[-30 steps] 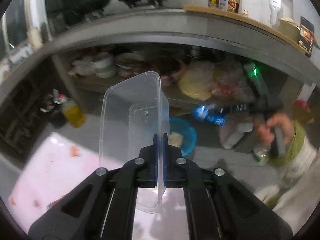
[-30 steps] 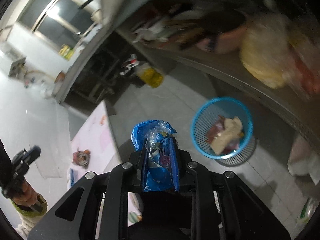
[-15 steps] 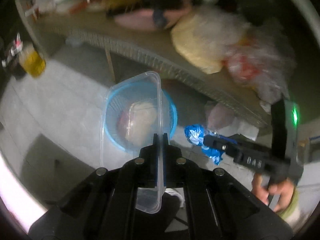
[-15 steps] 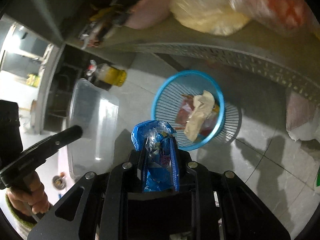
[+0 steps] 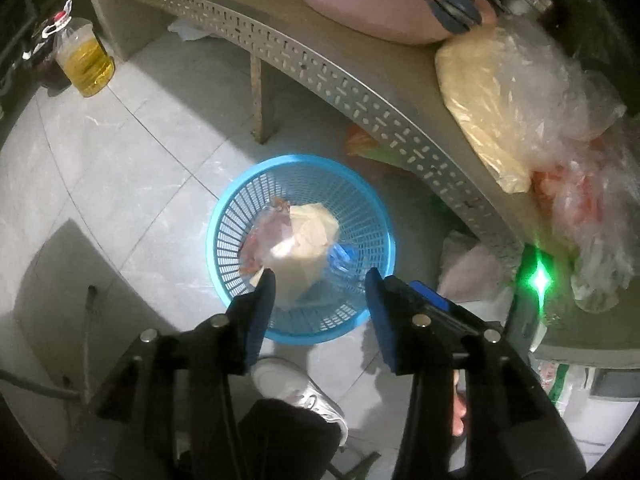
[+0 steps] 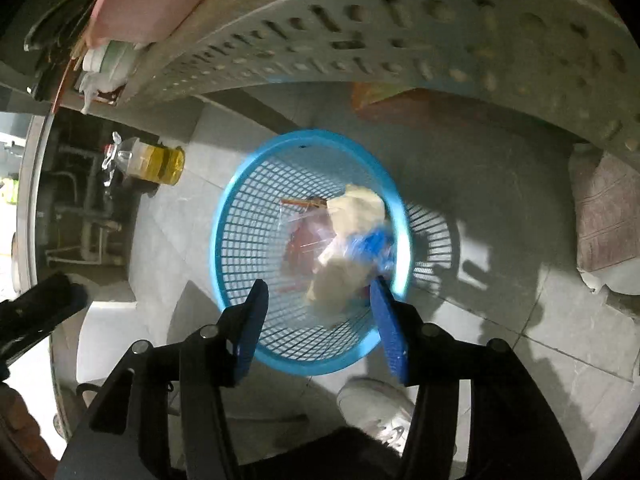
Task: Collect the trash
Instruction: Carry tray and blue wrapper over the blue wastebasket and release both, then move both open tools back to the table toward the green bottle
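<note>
Both loads have gone from the tongs since a second ago: the clear plastic tub that the left tongs (image 5: pixel 319 276) pinched and the blue wrapper that the right tongs (image 6: pixel 318 286) clamped are no longer between the pads. Each pair of tongs is opening, with nothing between its jaws, and both point steeply down over the blue basket (image 5: pixel 224 216) on the tiled floor (image 5: pixel 120 184).

Seen from the left wrist, the basket sits straight ahead of the fingertips, its near rim just past them. From the right wrist, the basket (image 6: pixel 240 184) fills the middle of the view, again directly beyond the open pads.

Inside the basket lies the trash. A blue wrapper (image 6: pixel 374 246), blurred in the right view, lies against the right-hand wall of the basket beside a crumpled cream paper (image 6: pixel 358 206); in the left view a small patch of the same blue (image 5: pixel 342 256) shows at the right edge of that paper (image 5: pixel 310 228). Under them is a reddish packet (image 6: pixel 302 242) in clear film. Whether the clear tub is in the basket, I cannot tell.

A perforated metal shelf (image 5: pixel 360 92) curves above the basket, carrying a pink bundle (image 5: pixel 360 4) and a clear bag of yellowish stuff (image 5: pixel 492 92). A jug of yellow oil (image 5: pixel 86 60) stands on the floor well to the left. A white shoe (image 5: pixel 296 388) shows just below the basket.
</note>
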`<state>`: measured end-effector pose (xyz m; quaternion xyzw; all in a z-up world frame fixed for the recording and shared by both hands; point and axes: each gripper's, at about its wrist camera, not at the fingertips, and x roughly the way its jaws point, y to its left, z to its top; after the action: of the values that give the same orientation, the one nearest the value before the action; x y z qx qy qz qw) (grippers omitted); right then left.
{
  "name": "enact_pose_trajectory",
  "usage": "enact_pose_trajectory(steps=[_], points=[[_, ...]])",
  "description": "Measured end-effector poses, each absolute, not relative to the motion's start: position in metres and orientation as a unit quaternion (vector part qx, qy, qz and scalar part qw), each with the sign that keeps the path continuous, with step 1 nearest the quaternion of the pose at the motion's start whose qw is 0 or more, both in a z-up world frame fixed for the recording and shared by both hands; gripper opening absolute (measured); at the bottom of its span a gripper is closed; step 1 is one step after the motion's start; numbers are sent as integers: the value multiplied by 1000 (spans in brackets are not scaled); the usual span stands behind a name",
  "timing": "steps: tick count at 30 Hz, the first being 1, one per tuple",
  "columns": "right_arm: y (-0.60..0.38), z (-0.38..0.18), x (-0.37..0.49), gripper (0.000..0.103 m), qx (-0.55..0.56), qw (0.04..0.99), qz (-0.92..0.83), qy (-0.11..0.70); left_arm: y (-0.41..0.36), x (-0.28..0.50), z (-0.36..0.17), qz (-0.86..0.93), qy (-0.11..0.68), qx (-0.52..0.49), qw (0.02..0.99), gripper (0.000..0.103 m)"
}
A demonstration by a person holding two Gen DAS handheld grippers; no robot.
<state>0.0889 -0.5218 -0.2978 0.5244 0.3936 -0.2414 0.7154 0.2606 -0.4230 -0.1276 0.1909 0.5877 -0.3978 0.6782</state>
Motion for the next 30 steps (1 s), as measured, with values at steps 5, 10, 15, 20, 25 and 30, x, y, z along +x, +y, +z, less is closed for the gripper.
enact_pose_trajectory(steps=[5,10,15,20,25,30], points=[[-513,-289,72,52,525,719,-250,381,-406,260,-103,-410,569,179,690,49],[-495,-262,57,52,498,737,-249,383,-382,248,-66,-428,545,168,702,50],[-460,-214,48,55,436,778,-224,393,-337,224,-17,-455,500,161,719,57],[-421,-158,47,70,375,822,-188,386,-268,200,31,-478,456,151,736,70],[-389,-111,51,75,341,848,-146,378,-193,185,63,-463,419,131,770,77],[-355,-73,63,75,303,867,-96,384,-116,179,77,-425,403,94,805,80]])
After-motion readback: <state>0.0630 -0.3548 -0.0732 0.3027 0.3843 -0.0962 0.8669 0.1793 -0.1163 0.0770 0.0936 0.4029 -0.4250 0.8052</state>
